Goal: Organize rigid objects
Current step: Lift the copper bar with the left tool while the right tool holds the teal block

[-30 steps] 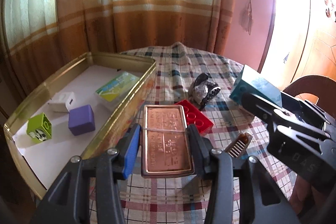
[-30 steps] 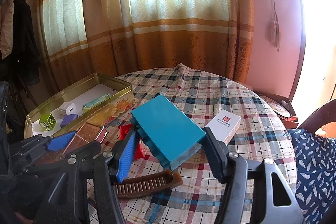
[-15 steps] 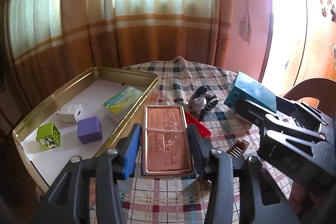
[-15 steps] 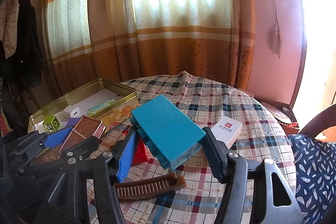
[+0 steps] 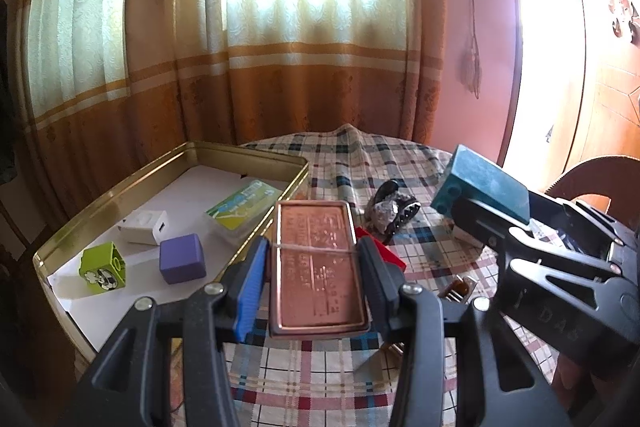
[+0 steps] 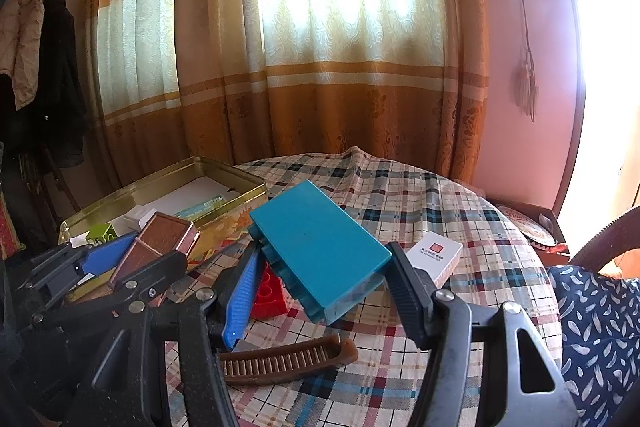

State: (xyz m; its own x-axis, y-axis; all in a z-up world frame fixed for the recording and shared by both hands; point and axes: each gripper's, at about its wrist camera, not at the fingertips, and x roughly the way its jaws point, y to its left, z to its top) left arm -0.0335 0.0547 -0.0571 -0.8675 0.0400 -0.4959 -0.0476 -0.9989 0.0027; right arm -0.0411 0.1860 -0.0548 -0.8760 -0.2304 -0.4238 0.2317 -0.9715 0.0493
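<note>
We hold two things clear of the checked tablecloth [image 6: 460, 211]. Our left gripper [image 5: 316, 267] has its fingers drawn in on a flat copper-coloured rectangular metal tin [image 5: 318, 267], pads pressed against both long sides, at the lower centre of the left wrist view. Our right gripper [image 6: 320, 267] clamps a big teal plastic building brick [image 6: 320, 247], tilted, at the centre of its own view.

What has changed over the last second is mostly the view: the open gold rectangular metal box [image 5: 120, 193] now sits higher and further left in the left wrist frame than it did, so we judge both loads have been lifted a little and tipped, with neither grip altered. Inside the box lie a green cube [image 5: 104, 267], a purple cube [image 5: 182, 258], a white charger [image 5: 144, 227] and a green card packet [image 5: 242, 207].

For the task, this means both pieces are ready to travel to the box at the left. On the cloth remain a red brick [image 6: 272, 295], a brown comb [image 6: 288, 361], a white carton [image 6: 434, 257] and a dark hair claw [image 5: 392, 207]
</note>
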